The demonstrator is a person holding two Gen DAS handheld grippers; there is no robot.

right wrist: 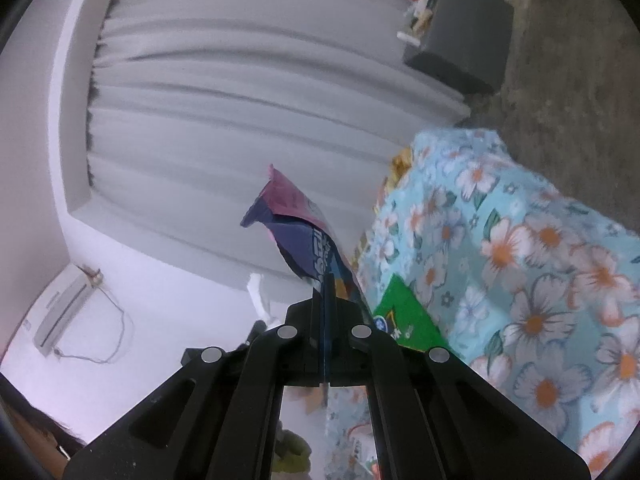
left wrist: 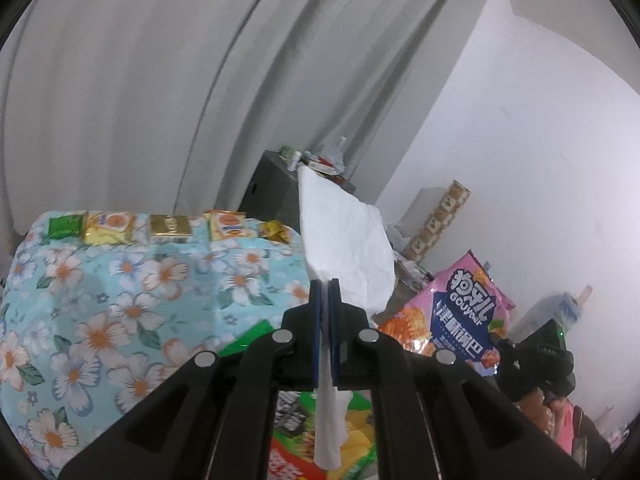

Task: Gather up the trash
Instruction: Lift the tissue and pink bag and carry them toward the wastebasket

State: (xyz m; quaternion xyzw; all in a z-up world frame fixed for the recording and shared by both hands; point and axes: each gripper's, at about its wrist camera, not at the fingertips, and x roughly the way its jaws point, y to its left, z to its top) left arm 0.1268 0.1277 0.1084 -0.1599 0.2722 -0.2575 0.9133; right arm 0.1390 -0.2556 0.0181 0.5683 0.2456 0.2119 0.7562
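Left gripper [left wrist: 328, 286] pinching white tissue [left wrist: 344, 248], right gripper [right wrist: 326, 280] pinching snack bag [right wrist: 304, 232]

The left gripper [left wrist: 327, 286] is matte black plastic, with dark blue pads lining its two fingers. Four round silver pivot pins sit across its angled linkage arms, which have slotted cut-outs. The right gripper [right wrist: 325, 280] has the same build: black arms, silver pins, blue-lined fingers.
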